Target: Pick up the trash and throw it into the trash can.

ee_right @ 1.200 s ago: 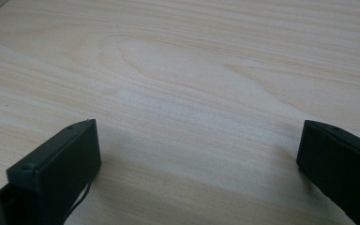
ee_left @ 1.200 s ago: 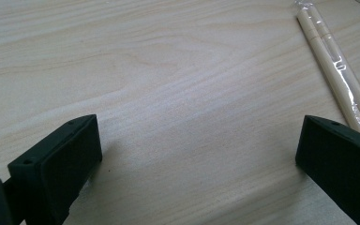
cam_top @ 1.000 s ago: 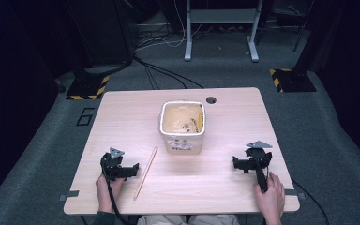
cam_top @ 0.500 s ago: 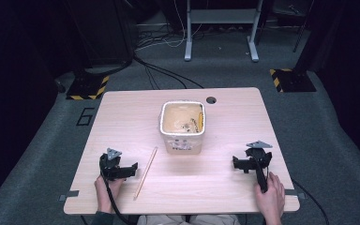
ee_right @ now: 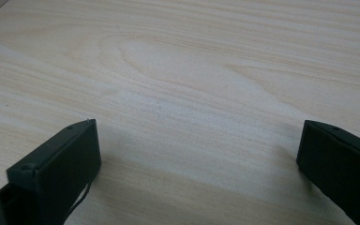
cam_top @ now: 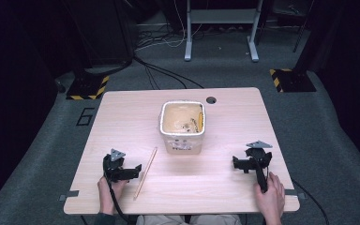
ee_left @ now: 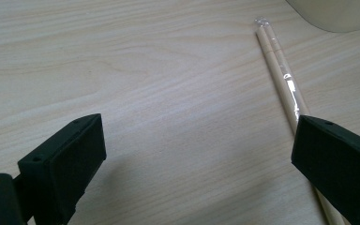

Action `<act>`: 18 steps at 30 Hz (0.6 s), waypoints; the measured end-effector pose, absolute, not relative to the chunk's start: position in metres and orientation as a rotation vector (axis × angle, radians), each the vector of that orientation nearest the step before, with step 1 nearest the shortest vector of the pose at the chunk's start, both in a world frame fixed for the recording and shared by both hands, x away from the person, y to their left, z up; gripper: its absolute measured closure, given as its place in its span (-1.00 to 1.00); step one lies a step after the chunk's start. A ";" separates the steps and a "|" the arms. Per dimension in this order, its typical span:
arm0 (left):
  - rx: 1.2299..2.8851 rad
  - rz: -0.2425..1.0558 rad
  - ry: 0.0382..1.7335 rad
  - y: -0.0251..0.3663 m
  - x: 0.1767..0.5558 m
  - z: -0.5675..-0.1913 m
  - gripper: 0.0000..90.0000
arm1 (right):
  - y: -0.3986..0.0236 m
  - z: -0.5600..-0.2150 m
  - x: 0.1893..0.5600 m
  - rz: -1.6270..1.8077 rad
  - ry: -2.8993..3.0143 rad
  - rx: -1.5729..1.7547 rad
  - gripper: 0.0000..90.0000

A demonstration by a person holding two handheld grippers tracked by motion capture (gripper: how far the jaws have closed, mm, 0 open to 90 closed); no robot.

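A pair of pale wooden chopsticks (cam_top: 146,172) lies flat on the counter (cam_top: 122,122), a light wood-grain surface with rounded corners and a small round cable hole near its far edge. The two slim sticks sit side by side inside a clear, glossy wrapper that catches the light; in the left gripper view the chopsticks (ee_left: 281,79) run from near the upper right down under the right-hand finger. In the high view they slant from just in front of the tub toward the near edge, just beside the left gripper (cam_top: 127,172).

The left gripper is low over the counter, held by the person's left hand (cam_top: 108,194), with a grey three-cornered plate on top. Its fingers (ee_left: 63,164) are matte black, blocky and flat-faced, and stand wide apart with bare wood between them; one of them overlaps the wrapped sticks without closing on them.

The right gripper (cam_top: 243,165) sits well apart, near the right edge of the counter, held by the right hand (cam_top: 271,199). Its black fingers (ee_right: 58,171) are likewise spread wide over bare grain.

Beyond the chopsticks, at the middle of the counter, stands a cream plastic tub (cam_top: 182,126), squarish with rounded corners and a rolled rim, its inside smeared tan.
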State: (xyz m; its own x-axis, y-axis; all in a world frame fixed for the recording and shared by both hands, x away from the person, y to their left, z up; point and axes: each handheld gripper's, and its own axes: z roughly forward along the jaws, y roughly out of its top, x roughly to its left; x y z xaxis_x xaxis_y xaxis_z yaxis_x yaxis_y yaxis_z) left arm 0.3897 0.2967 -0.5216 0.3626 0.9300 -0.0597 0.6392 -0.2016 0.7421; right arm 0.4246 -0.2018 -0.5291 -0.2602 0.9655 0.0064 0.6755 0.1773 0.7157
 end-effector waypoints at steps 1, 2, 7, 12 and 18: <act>1.946 0.530 1.354 0.296 0.389 -0.521 -0.93 | -0.202 -0.529 0.425 0.851 2.006 1.541 -1.00; 1.945 0.527 1.350 0.295 0.389 -0.521 -0.93 | -0.202 -0.529 0.425 0.851 2.006 1.542 -1.00; 1.972 0.503 1.333 0.288 0.389 -0.521 -0.93 | -0.202 -0.529 0.425 0.851 2.006 1.541 -1.00; 1.997 0.494 1.307 0.280 0.388 -0.518 -0.92 | -0.202 -0.529 0.425 0.851 2.007 1.541 -1.00; 2.032 0.464 1.278 0.273 0.387 -0.519 -0.88 | -0.202 -0.529 0.425 0.852 2.006 1.541 -1.00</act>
State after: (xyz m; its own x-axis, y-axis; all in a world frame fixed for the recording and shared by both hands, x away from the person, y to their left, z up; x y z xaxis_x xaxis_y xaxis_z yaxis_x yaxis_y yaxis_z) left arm 0.3872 0.2728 -0.5188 0.4537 0.8894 -0.0566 0.6456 -0.2842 0.7088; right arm 0.4246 -0.2018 -0.5292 -0.2603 0.9655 0.0064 0.6751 0.1773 0.7161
